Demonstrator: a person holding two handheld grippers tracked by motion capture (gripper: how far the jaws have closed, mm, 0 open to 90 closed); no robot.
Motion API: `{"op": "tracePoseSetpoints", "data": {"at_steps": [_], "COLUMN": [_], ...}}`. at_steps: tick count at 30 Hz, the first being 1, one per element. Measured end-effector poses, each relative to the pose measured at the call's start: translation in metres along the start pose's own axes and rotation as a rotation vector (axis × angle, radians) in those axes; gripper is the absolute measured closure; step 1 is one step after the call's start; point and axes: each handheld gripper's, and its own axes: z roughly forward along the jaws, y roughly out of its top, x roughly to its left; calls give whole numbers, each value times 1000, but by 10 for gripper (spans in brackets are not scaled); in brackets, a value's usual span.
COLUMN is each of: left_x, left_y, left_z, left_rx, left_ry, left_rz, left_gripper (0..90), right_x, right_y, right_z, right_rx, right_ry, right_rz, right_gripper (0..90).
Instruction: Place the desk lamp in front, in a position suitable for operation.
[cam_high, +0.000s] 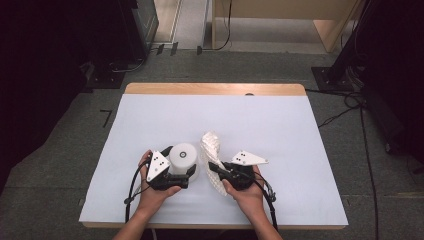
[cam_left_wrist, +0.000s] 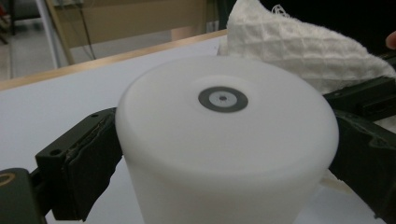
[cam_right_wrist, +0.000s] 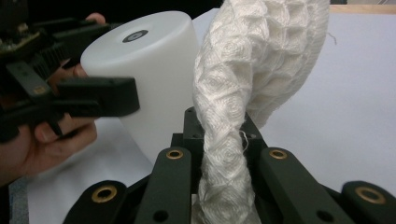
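We see the left hand-held gripper (cam_high: 189, 172) clamped on the white cylinder (cam_high: 183, 157). The right hand-held gripper (cam_high: 214, 167) grips the white cloth (cam_high: 210, 145), just right of it on the bench (cam_high: 280, 135).

- In my left gripper view, the white cylinder (cam_left_wrist: 224, 149) runs off the bottom edge, so I can't see its base.
- The waffle cloth (cam_right_wrist: 247, 93) hides my right gripper's pads in the right gripper view.
- From above, the cylinder's lower part sits hidden behind the left gripper (cam_high: 186, 174).
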Motion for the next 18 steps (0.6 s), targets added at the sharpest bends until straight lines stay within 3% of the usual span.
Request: {"op": "tracePoseSetpoints", "data": {"at_steps": [3,7,11,15,18], "left_x": [-11,-9,-10,-7,6], "left_y": [-1,-1,-3,-2,-2], "left_z": [4,7,11,9,6], "left_rx": [19,37,53,44,26], "left_ry": [85,88,99,71,-15], "left_rz": [12,-35,-19,-8,-34], "left_gripper": [41,76,74,86,87], "right_x": [0,-1,-2,-1,-1], "right_y": [1,-2,-3,-3,-2], "right_z": [2,3,3,3,2], "right_rx": [-1,6,7,10,5], "right_ry": [3,4,-2,-1,-2], "right_rz": [-1,-1,8,2,2], "right_gripper": [800,800,800,800,800]}}
